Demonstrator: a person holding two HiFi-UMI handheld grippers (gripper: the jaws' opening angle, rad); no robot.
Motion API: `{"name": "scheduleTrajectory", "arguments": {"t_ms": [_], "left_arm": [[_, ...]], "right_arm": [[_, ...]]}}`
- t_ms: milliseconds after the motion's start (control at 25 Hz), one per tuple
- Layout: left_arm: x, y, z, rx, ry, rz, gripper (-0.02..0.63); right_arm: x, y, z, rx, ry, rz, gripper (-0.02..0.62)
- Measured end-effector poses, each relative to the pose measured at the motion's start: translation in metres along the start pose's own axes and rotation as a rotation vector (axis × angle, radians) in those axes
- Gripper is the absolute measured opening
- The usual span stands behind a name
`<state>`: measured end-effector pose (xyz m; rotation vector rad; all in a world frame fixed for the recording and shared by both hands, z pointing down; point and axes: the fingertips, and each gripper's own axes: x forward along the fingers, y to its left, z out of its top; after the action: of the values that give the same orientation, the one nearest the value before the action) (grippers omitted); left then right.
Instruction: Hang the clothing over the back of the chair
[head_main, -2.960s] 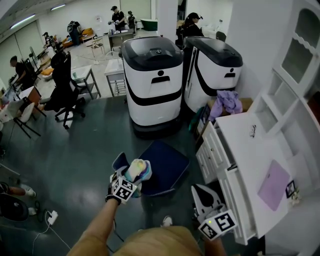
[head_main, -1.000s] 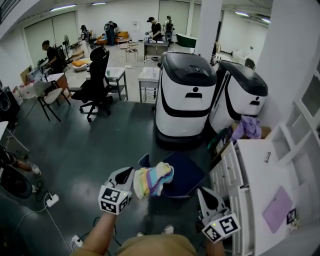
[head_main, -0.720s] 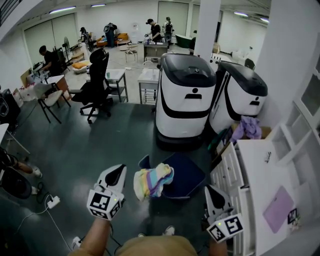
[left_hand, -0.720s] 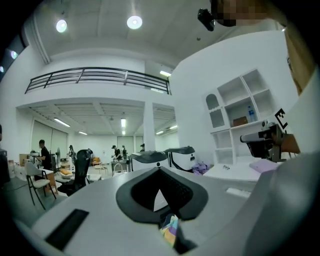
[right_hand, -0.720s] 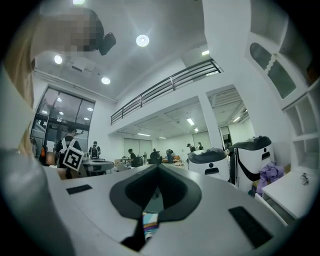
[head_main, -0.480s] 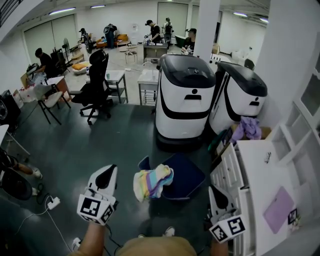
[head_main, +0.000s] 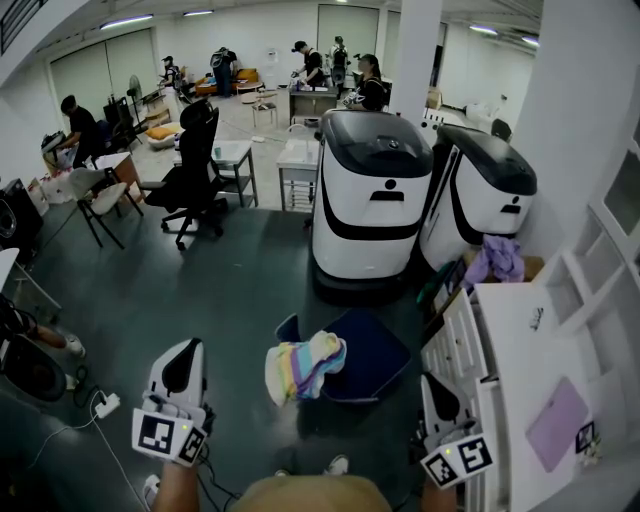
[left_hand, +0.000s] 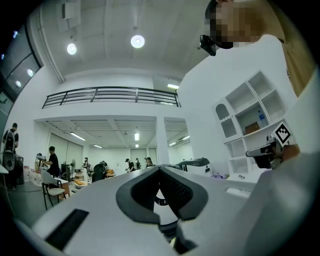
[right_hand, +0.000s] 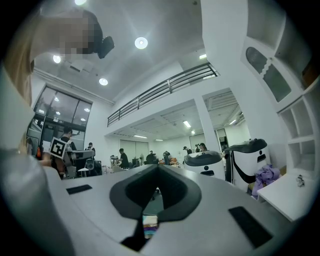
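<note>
**Clothing on the chair, both grippers clear**

The striped clothing (head_main: 303, 365) lies bunched over the back of the blue chair (head_main: 365, 350), ahead of both sets of jaws and between them: forward and to the right of the left gripper (head_main: 184, 352), forward and to the left of the right gripper (head_main: 430, 385). Neither touches it. The left jaws are pressed together with nothing in them, and its own view shows only the room beyond the tips. The right jaws are together and empty too, with a sliver of the striped fabric showing low beyond them, well apart.

On handling, it looks soft, light and floppy, a knit or towelling fabric folded in a loose wad. It won't break, but it will sag, slide and drag off a smooth chair back if pulled from one side.

If it needs tidying, pinch a free hem or corner at the near edge, not the thick middle, where closed jaws would only catch one layer. Two grips apart along the top edge would spread it best.

From this steep angle I can't quite tell how much hangs down the far side, so the balance is a guess.
</note>
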<state>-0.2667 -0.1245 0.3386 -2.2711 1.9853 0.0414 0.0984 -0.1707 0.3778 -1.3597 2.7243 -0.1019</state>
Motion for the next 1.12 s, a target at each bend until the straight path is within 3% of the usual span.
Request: {"name": "scheduleTrajectory", "arguments": {"t_ms": [480, 1120], "left_arm": [[-0.015, -0.004, 0.011, 0.028, -0.040, 0.030, 0.005], [-0.036, 0.000, -0.007, 0.009, -0.007, 0.089, 0.005]], "right_arm": [[-0.002, -0.010, -0.002, 0.009, -0.009, -0.001, 0.003], [0.007, -0.014, 0.002, -0.020, 0.022, 0.037, 0.003]]}}
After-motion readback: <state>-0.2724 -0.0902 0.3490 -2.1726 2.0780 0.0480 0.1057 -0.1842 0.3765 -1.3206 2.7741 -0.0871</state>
